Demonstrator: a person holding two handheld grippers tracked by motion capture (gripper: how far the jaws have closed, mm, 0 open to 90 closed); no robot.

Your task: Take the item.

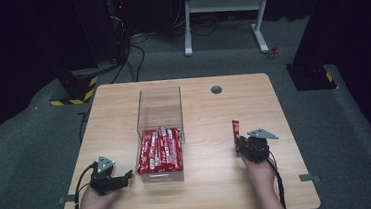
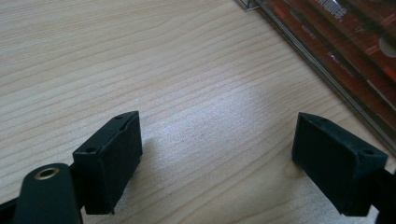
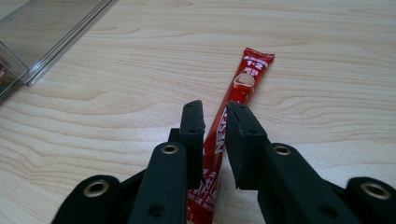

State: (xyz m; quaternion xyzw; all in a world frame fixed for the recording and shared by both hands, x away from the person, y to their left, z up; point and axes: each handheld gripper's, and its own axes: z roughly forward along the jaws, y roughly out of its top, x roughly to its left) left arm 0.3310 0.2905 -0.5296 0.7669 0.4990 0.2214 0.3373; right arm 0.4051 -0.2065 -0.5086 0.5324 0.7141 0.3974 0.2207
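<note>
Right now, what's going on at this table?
A person is working with a claw in each hand at a wooden table. The right claw is closed around a single red stick sachet that lies on the table, right of a clear plastic box whose near end is packed with matching red sachets. The left claw rests open on the bare wood just beside the box, holding nothing.

one light wooden table [image 1: 214, 182]; one clear plastic rectangular box [image 1: 159, 106]; one loose red stick sachet [image 1: 235, 129] on the table; a packed batch of red stick sachets [image 1: 160, 150] in the box, too many to count; two black two-jaw grippers: left gripper [image 1: 127, 176], right gripper [image 1: 237, 142]
</note>
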